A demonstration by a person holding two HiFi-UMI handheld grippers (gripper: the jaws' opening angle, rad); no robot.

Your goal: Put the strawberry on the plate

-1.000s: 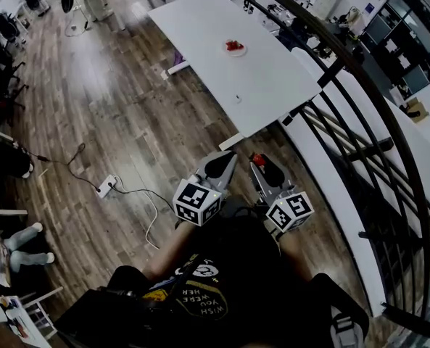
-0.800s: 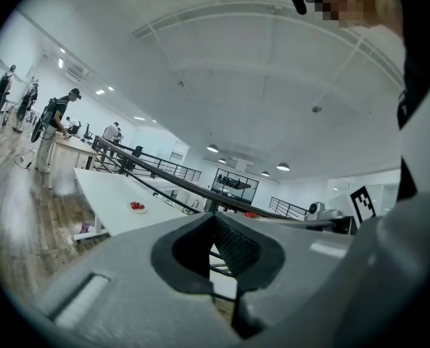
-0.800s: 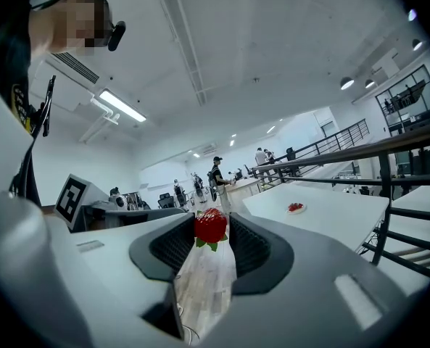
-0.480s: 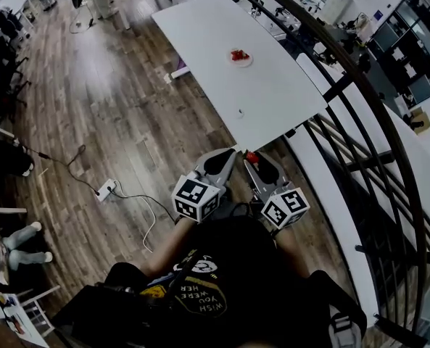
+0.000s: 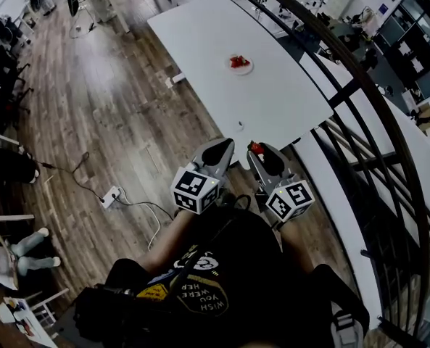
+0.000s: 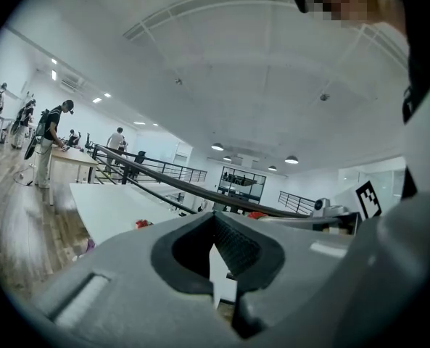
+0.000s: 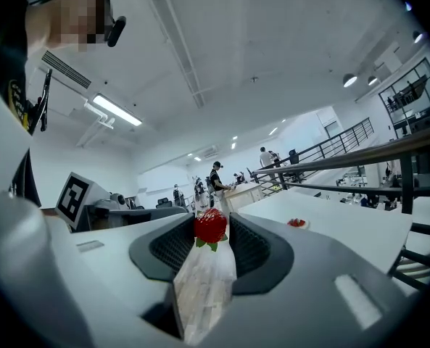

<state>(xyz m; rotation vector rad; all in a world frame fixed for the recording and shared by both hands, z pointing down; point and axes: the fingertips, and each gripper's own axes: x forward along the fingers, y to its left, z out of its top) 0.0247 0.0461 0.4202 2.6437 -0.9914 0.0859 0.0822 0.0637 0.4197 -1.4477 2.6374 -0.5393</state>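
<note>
A white table (image 5: 200, 35) stands ahead, and on it a small white plate (image 5: 238, 64) holds red strawberries. My right gripper (image 5: 257, 149) is held in front of the person's body, short of the table's near edge. It is shut on a red strawberry (image 7: 210, 225) pinched between the tips of its pads. The plate (image 7: 297, 223) shows far off to the right in the right gripper view. My left gripper (image 5: 216, 151) is level with the right one, its jaws together with nothing between them. In the left gripper view the plate (image 6: 143, 224) lies far off on the table.
A dark metal railing (image 5: 360, 85) curves along the right of the table. Below is wooden floor with a power strip (image 5: 113, 193) and a cable to the left. Several people stand at desks in the distance (image 6: 51, 133).
The table and the plate have come nearer in the head view as the person walks towards them. Both grippers keep their pose, and the strawberry stays in the right one.
</note>
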